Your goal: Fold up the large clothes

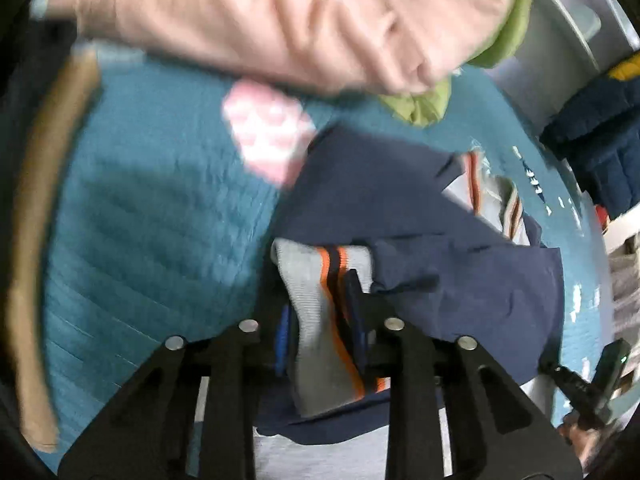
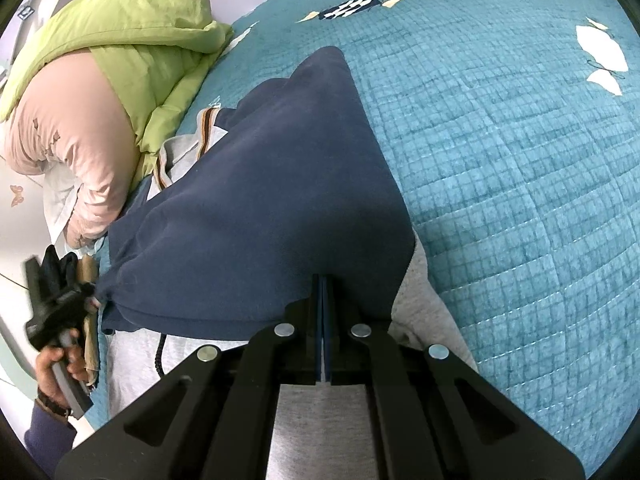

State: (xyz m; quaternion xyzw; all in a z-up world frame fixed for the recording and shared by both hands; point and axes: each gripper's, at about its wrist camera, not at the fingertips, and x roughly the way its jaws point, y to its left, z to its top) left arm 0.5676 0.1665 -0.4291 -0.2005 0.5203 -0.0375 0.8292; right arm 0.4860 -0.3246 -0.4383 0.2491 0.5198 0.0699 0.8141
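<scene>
A navy garment [image 2: 260, 184] with grey parts and orange-and-dark striped trim lies bunched on a teal quilt [image 2: 500, 160]. My left gripper [image 1: 318, 304] is shut on its grey ribbed band [image 1: 308, 276], which runs between the two pads. From the right wrist view, that left gripper [image 2: 86, 294] sits at the bed's left edge in a hand, pinching a navy corner. My right gripper [image 2: 322, 280] is shut, its tips buried in the navy cloth's near edge, and the fabric rises from there like a tent. Grey cloth [image 2: 424, 292] shows under that edge.
A pile of pink and green padded bedding [image 2: 100, 92] lies at the quilt's far left, close to the garment. The same pink bedding [image 1: 280, 20] fills the top of the left wrist view. A dark blue item [image 1: 600, 140] sits at the right. A tan bed edge [image 1: 40, 240] curves along the left.
</scene>
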